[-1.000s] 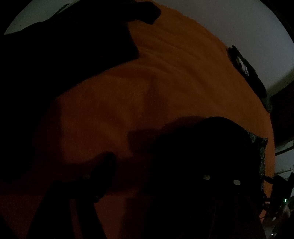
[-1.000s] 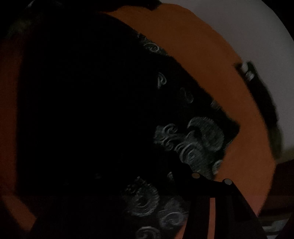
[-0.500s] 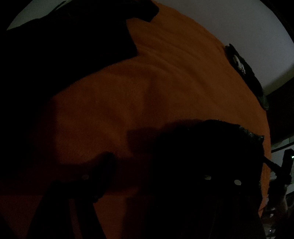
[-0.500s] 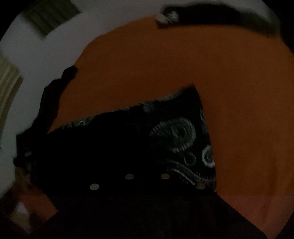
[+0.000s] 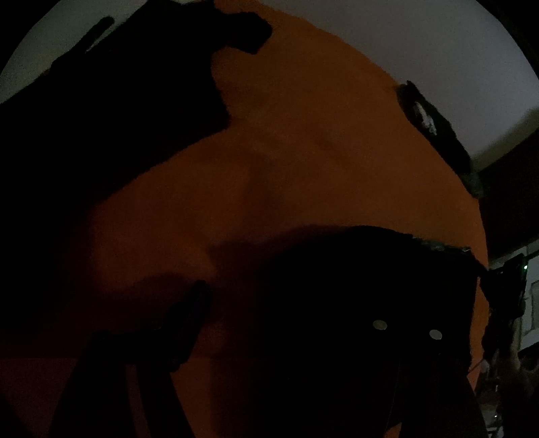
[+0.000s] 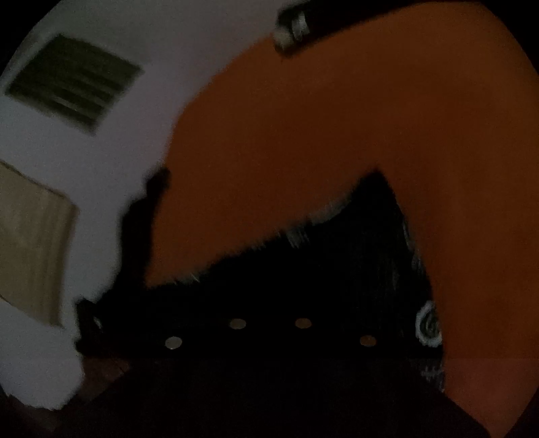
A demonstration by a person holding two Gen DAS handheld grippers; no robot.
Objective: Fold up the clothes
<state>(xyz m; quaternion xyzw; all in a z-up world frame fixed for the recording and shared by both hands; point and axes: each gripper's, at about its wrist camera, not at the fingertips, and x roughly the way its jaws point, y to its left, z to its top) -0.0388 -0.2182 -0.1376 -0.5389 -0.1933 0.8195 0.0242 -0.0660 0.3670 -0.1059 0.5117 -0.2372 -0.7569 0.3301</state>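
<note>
The scene is very dark. A black garment with pale swirl patterns lies on an orange bedspread. My right gripper has its fingers together on that garment's edge, and the cloth spreads out just past the tips. In the left wrist view the same garment covers the lower right, with a corner pulled up towards the right gripper at the frame's edge. My left gripper stands open over the bedspread; its right finger is lost against the dark cloth.
A second black garment lies at the bed's far left. A dark item with a white tag sits on the far edge, also seen as the dark item. A white wall with a vent stands behind.
My right gripper shut on the patterned garment, rolled over and swept sideways, so its view swung from the cloth to the bed and wall. The left gripper rose slightly and stayed open.
</note>
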